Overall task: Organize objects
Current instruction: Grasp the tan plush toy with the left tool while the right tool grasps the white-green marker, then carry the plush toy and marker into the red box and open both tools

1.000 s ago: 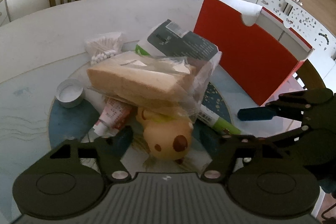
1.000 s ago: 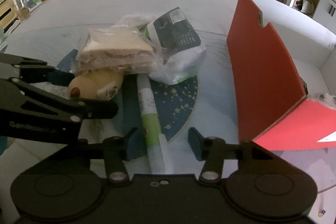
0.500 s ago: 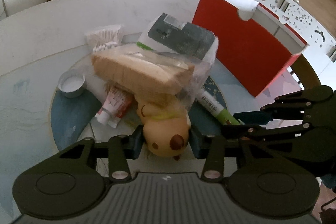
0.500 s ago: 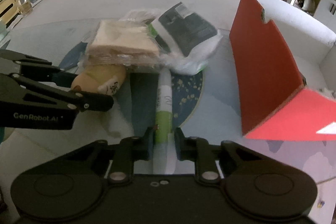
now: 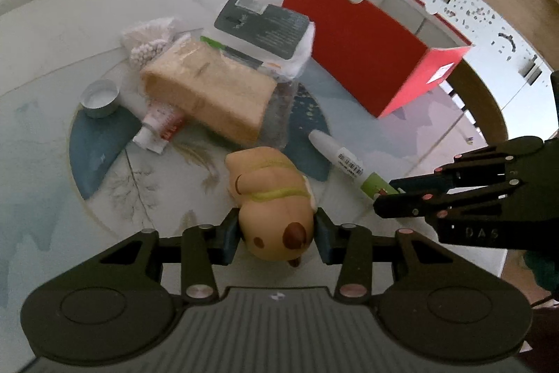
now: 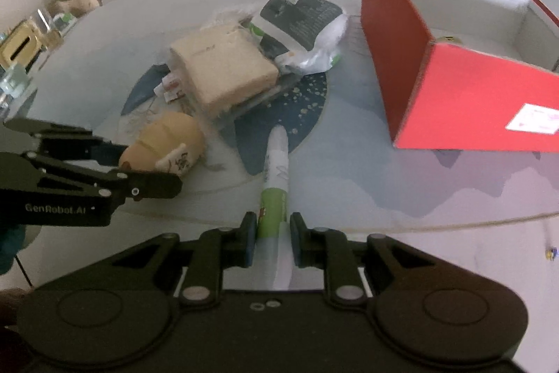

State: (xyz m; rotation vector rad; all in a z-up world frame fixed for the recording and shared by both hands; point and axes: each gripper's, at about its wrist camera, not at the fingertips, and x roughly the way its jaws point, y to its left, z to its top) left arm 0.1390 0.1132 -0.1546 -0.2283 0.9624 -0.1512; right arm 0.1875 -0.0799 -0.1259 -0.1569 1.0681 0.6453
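On the left, my left gripper [image 5: 276, 235] pinches the toy dog [image 5: 276, 196] by its head and my right gripper [image 6: 269, 238] clamps the marker [image 6: 275, 177] tail, so I should lift both clear before swinging toward the red box [image 6: 454, 83].

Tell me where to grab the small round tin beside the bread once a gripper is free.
Judging by its shape, pinch the small round tin across its low side wall from above. It sits upright and open-topped, apart from the bread, so fingers fit on either side.
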